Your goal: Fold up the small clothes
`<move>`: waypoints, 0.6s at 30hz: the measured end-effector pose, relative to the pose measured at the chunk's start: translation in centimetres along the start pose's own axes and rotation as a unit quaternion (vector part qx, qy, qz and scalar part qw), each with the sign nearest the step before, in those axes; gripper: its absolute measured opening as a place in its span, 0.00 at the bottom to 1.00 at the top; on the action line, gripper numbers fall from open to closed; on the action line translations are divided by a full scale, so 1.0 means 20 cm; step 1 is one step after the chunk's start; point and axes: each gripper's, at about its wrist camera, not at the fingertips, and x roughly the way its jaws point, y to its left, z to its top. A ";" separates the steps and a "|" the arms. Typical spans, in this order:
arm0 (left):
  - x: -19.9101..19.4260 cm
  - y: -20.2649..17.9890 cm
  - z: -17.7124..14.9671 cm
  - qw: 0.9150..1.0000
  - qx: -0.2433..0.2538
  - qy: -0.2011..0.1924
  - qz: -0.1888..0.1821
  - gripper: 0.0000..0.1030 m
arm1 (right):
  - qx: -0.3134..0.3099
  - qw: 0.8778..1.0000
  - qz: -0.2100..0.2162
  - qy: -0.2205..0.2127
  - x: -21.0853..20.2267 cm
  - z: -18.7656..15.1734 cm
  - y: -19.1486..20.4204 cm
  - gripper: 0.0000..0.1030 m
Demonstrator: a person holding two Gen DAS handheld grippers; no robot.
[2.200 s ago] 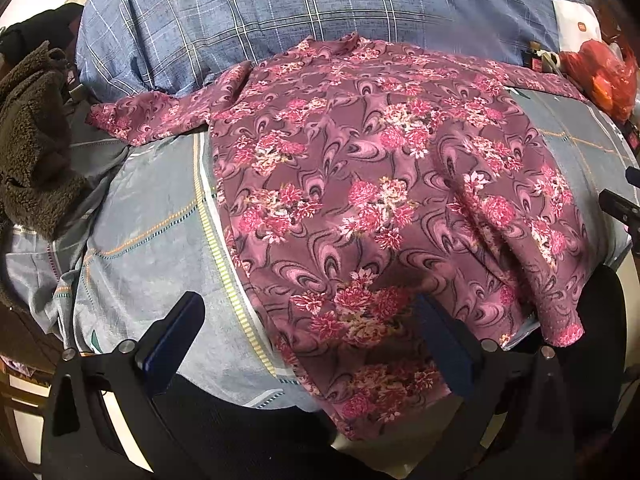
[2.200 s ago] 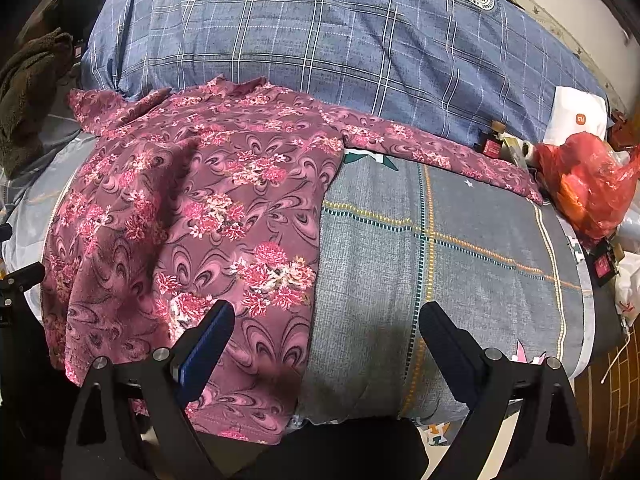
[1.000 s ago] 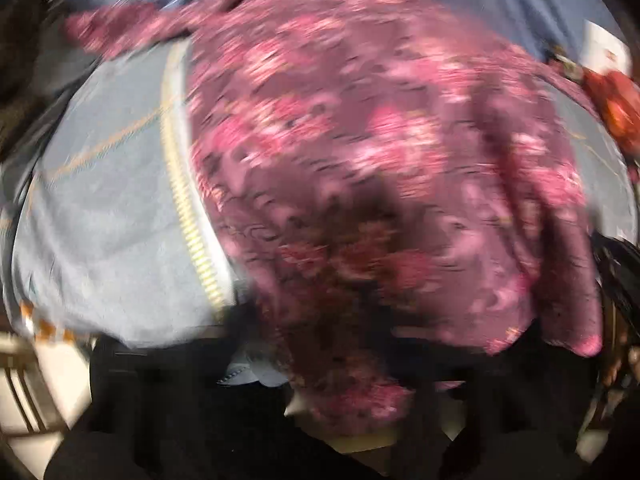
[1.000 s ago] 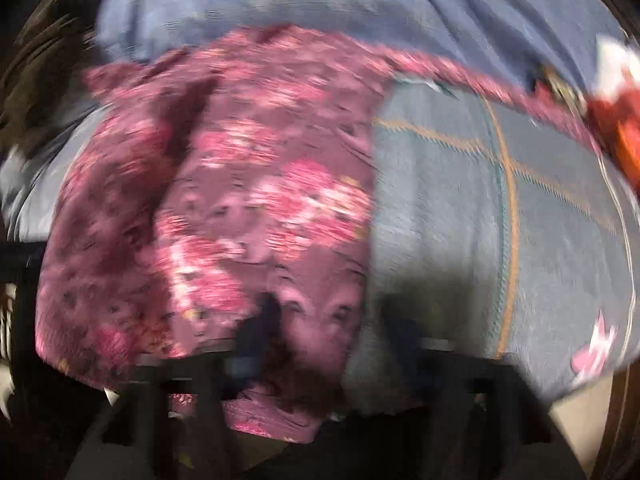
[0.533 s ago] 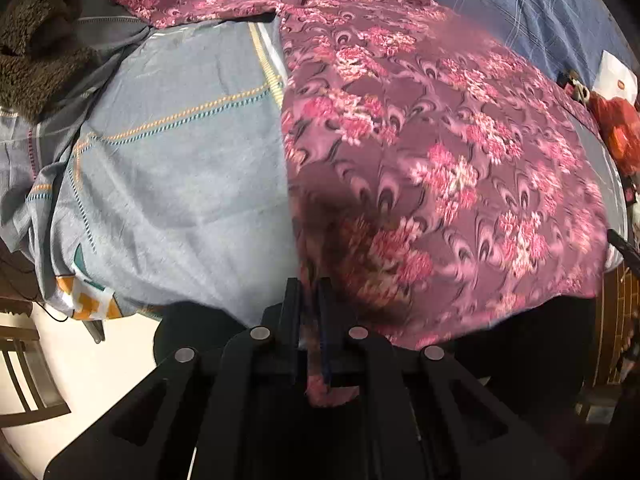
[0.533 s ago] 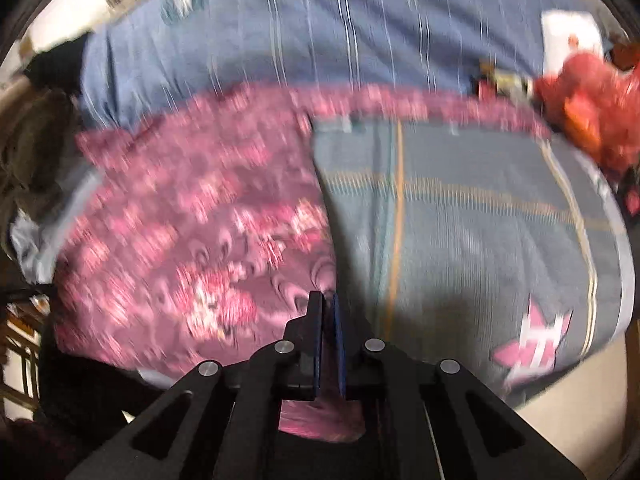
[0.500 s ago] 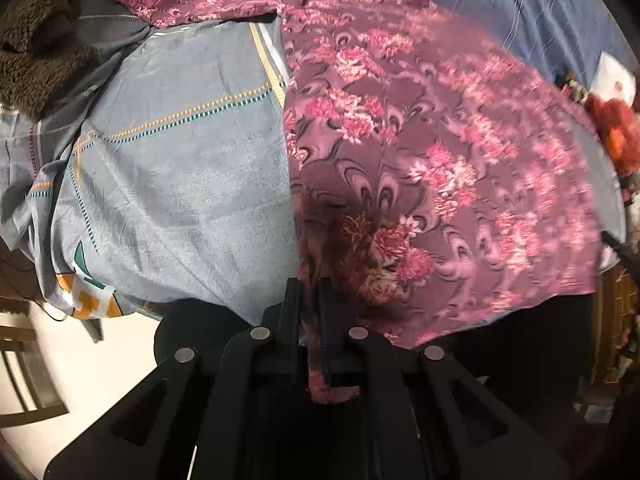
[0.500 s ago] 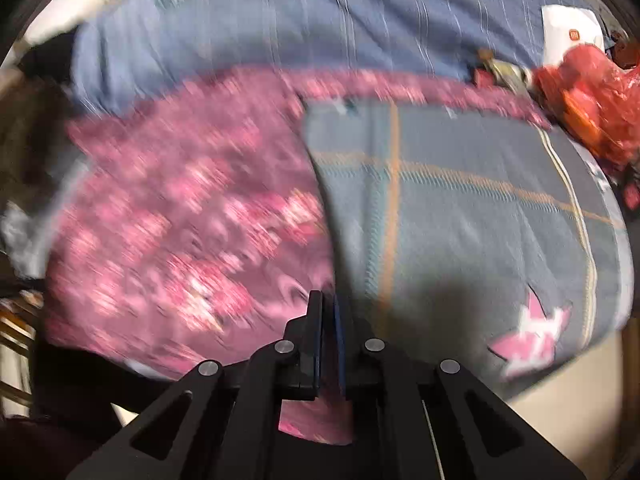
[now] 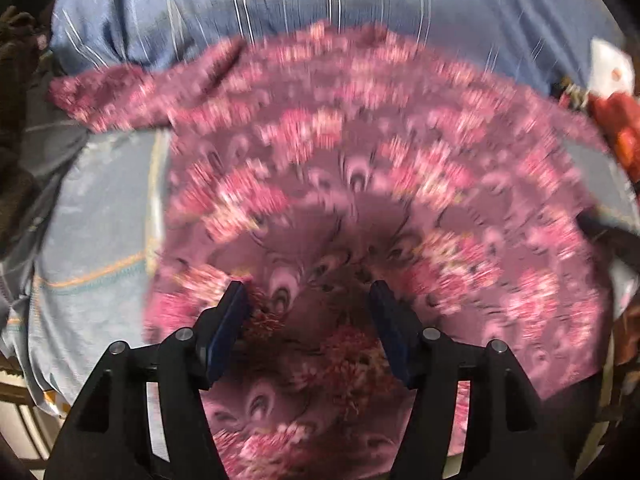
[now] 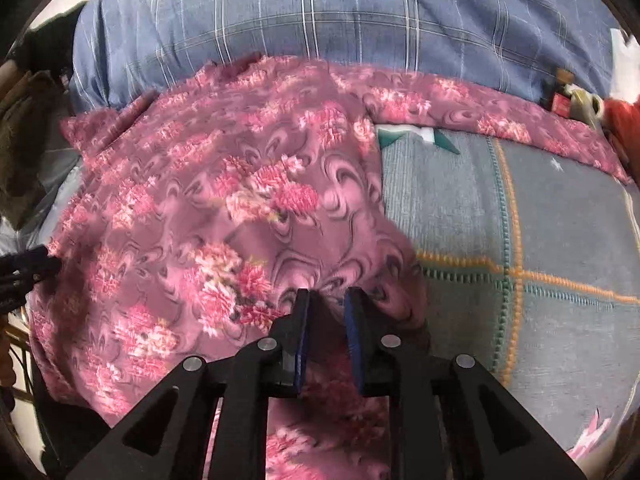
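Spreading across the middle of the bed, the floral shirt [image 9: 360, 184] lies with its body toward you and its hem hanging over the near edge, one sleeve reaching left and the other [image 10: 500, 128] stretched right along the foot of the blue plaid quilt [image 10: 360, 12]. Your left tool [image 9: 310, 300] sits over the lower part of the shirt with its fingers set wide, cloth showing between them and nothing pinched; that view is heavily blurred. Your right tool [image 10: 327, 300] stands at the shirt's right edge, fingers drawn narrow but with a gap between the pads, and fabric lies in that gap. Under the shirt you see the grey bedsheet [image 10: 540, 220] with orange and teal stitched lines. A brown fuzzy garment [image 9: 16, 52] sits at the far left, and a red bag [image 9: 616, 128] at the far right.
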 end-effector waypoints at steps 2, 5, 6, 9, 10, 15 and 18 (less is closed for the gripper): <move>0.03 0.00 -0.01 1.000 0.004 -0.010 0.001 0.65 | 0.050 0.998 0.026 -0.024 -0.10 0.07 -0.17 0.18; 0.05 0.02 0.00 1.000 -0.003 -0.009 -0.012 0.69 | 0.166 0.983 -0.011 -0.082 -0.24 0.16 -0.63 0.45; 0.05 0.04 0.00 1.000 -0.011 -0.010 -0.019 0.70 | 0.211 0.972 -0.038 -0.096 -0.27 0.17 -0.81 0.51; 0.06 0.05 0.00 1.000 -0.013 -0.014 -0.023 0.71 | 0.340 0.929 -0.093 -0.111 -0.30 0.18 -1.33 0.51; 0.06 0.05 0.00 1.000 -0.011 -0.014 -0.021 0.71 | 0.380 0.912 -0.103 -0.114 -0.29 0.18 -1.47 0.51; 0.07 0.03 0.03 1.000 -0.013 -0.005 -0.019 0.72 | 0.452 0.879 -0.064 -0.141 -0.15 0.22 -1.79 0.51; 0.07 0.03 0.05 1.000 -0.019 0.005 -0.021 0.72 | 0.457 0.878 -0.058 -0.132 -0.01 0.31 -1.82 0.52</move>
